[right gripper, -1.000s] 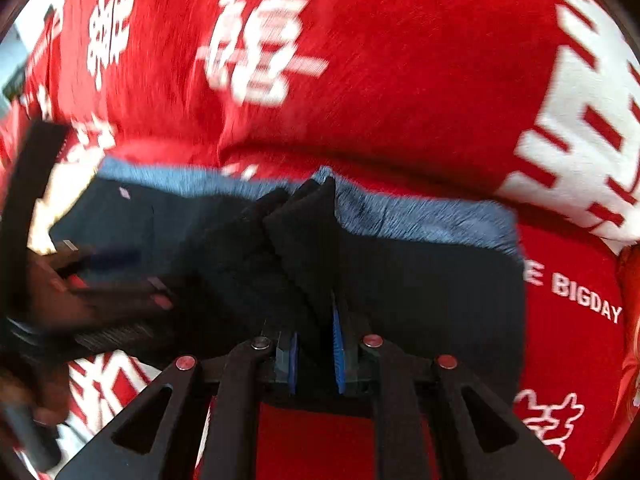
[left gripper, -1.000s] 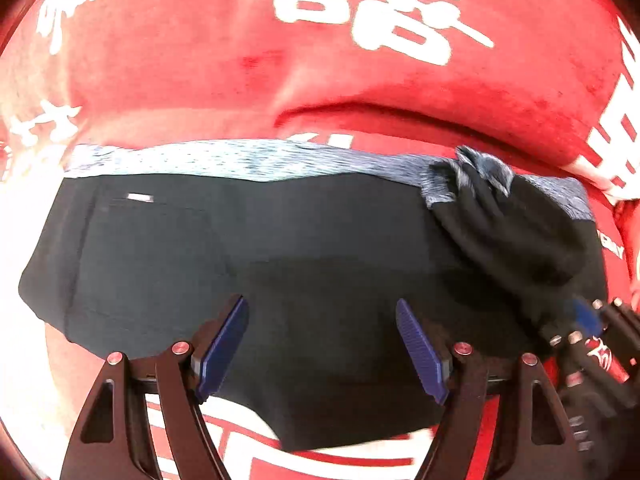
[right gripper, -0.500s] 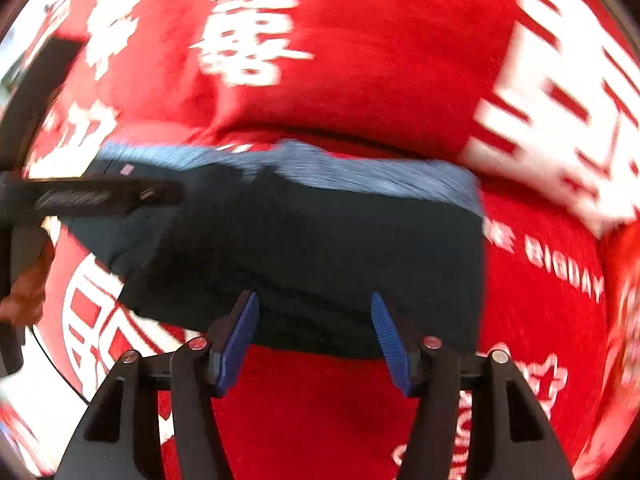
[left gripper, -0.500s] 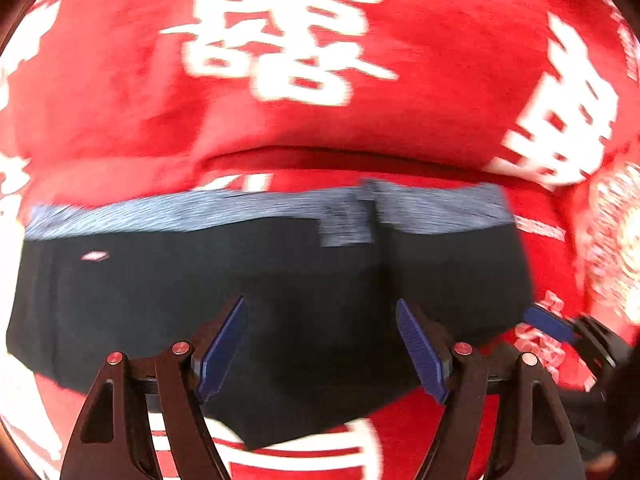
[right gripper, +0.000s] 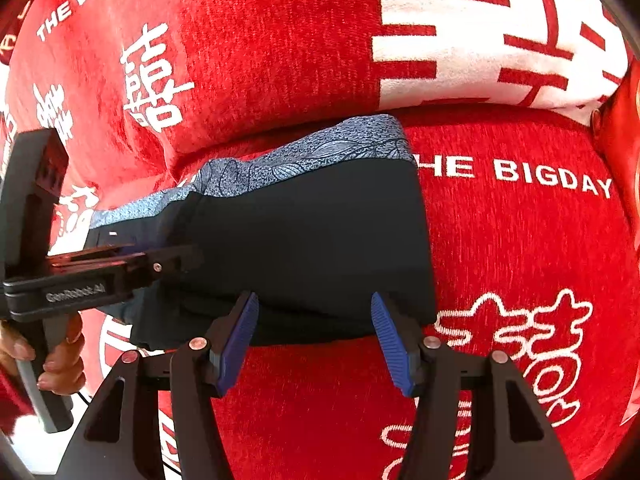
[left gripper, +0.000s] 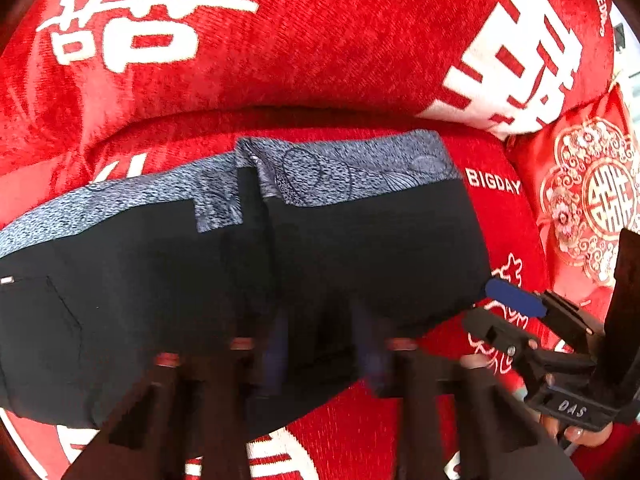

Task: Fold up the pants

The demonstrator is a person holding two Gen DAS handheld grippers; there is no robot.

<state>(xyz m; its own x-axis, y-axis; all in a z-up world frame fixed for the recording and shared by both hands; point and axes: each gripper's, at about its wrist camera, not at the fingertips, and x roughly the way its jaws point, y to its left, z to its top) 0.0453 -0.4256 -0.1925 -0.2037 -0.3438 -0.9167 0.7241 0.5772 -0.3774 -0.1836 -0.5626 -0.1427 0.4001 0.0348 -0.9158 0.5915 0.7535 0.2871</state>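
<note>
Your left gripper (left gripper: pixel 320 356) is closing on the pants (left gripper: pixel 360 248); your right gripper (right gripper: pixel 314 336) is narrowing, wide, holding nothing

Red plush sofa seat (right gripper: pixel 520 248), white lettering "THE BIGDAY" and white double-happiness characters woven in. Red back cushion (left gripper: pixel 320 40) behind, large white characters across it. Satin red pillow (left gripper: pixel 588 208) with gold-and-white floral medallion at right end in left wrist view. Bright, even light; pile sheen visible.

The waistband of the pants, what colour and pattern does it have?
The waistband is speckled blue-grey with thin dark leaf outlines, clearest in the right wrist view.
</note>
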